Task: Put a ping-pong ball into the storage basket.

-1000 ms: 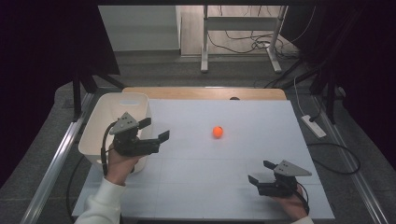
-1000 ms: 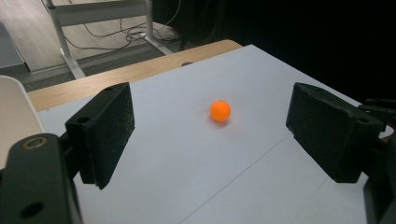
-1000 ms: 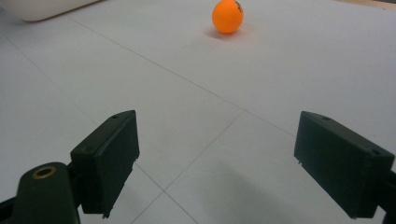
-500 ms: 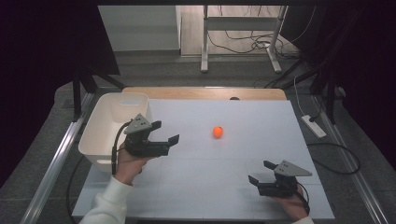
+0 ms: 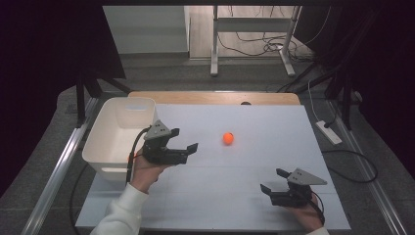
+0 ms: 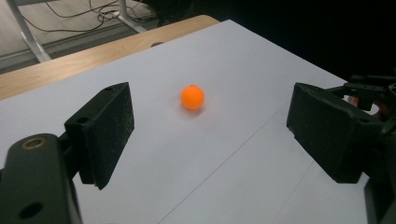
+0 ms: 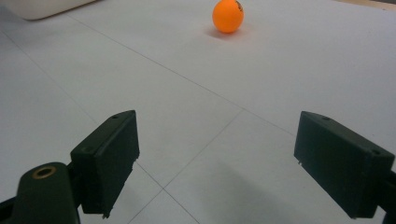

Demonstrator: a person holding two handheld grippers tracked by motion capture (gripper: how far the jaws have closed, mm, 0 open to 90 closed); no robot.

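i see the ball [image 5: 228,138] lying alone on the white surface [image 5: 254,196], a bit past the middle and toward the far edge. it is orange, and nothing touches it.

my left gripper [image 5: 183,152] hovers just right of the white bin [image 5: 100,147], which sits at the left edge of the surface. its jaws stand wide apart with nothing between them, and they point across the surface toward the ball. in the left gripper view the ball [image 6: 192,97] sits ahead of the gap, closer to the left jaw than the right, and well short of either pad. the same view catches a bit of the other gripper at its right edge, behind the right jaw.

my right gripper [image 5: 273,181] is low at the near right corner of the surface, well apart from the ball. its jaws are also spread wide and hold nothing. in the right gripper view the ball [image 7: 227,16] shows far off near the top, with bare surface [image 7: 196,121] between it and the jaws, and a corner of the bin [image 7: 42,8] shows at the top left.

a strip of bare wood [image 5: 210,98] runs along the far edge of the surface. a small orange patch shows by the bin wall near my left hand [image 5: 147,169]; i cannot tell what it is.
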